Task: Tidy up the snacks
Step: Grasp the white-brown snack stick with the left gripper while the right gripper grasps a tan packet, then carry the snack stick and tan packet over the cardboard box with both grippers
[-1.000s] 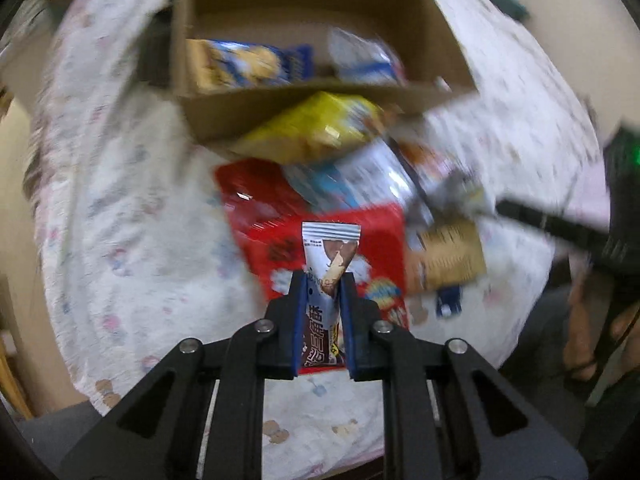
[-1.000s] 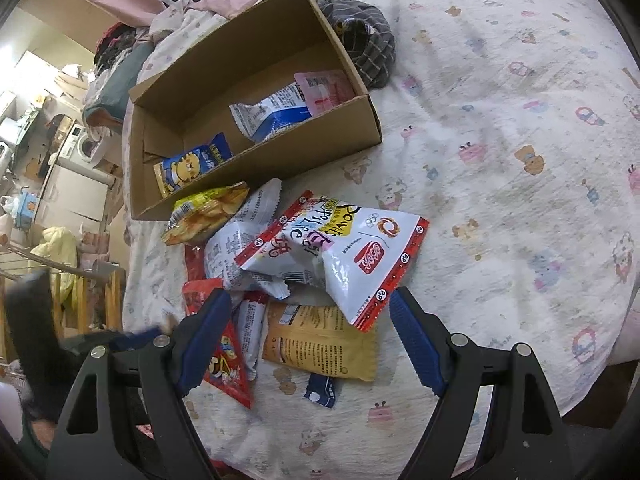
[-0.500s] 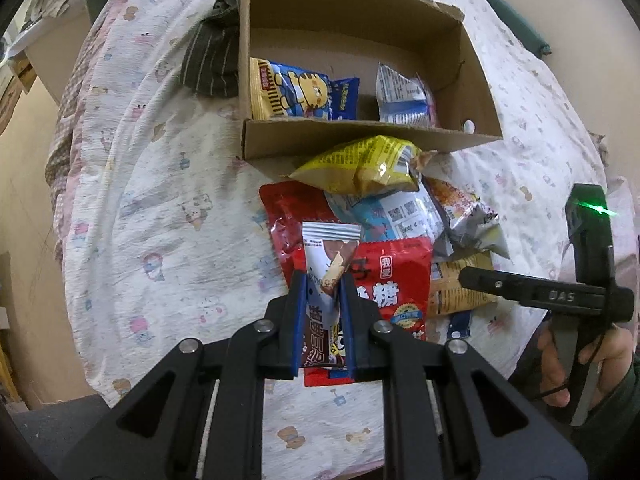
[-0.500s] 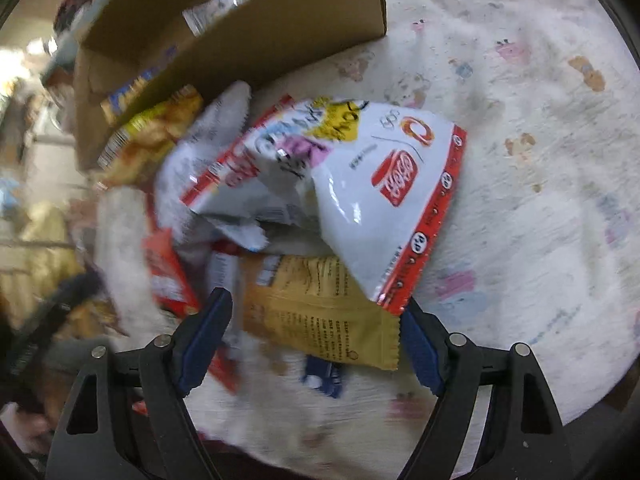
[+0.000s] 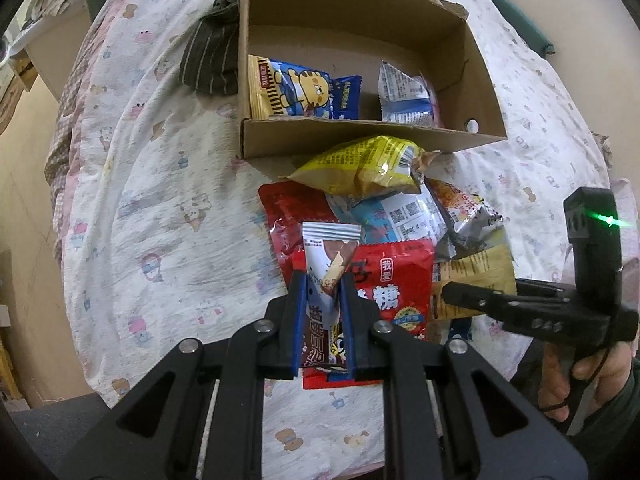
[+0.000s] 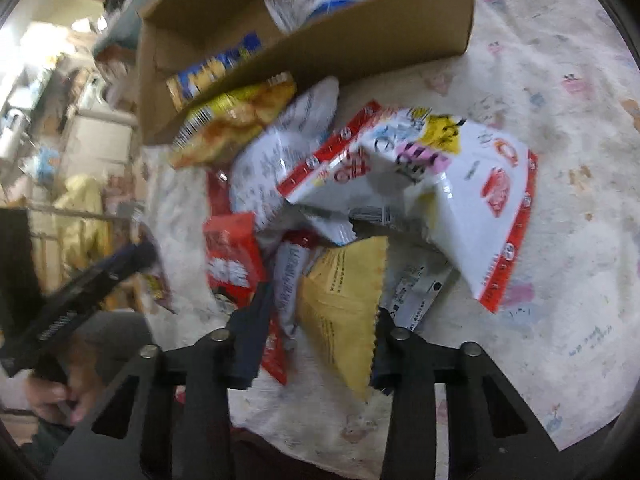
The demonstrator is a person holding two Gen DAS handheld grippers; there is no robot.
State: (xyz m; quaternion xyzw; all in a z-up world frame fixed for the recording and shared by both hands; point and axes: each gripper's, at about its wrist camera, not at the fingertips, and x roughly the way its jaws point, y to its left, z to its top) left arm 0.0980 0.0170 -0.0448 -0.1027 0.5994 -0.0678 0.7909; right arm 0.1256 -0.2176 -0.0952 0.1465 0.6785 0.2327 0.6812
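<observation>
My left gripper (image 5: 323, 304) is shut on a white and brown wafer packet (image 5: 328, 256) and holds it above a pile of snack bags. The pile has a red candy bag (image 5: 394, 292), a yellow chip bag (image 5: 364, 166) and a white bag with red trim (image 6: 460, 184). A cardboard box (image 5: 360, 138) beyond the pile holds a blue tiger packet (image 5: 296, 90) and a white and blue packet (image 5: 406, 98). My right gripper (image 6: 320, 320) is low over the pile, its jaws narrowed around a mustard yellow bag (image 6: 344, 304); that view is blurred.
The pile and box lie on a white bed cover with cartoon prints (image 5: 160, 200). A dark striped cloth (image 5: 210, 60) lies left of the box. The right gripper and its hand (image 5: 560, 312) show at the right of the left wrist view.
My right gripper has dropped onto the pile and its jaws have closed in around the mustard yellow bag. My left gripper has kept hold of the wafer packet and shifted slightly.
</observation>
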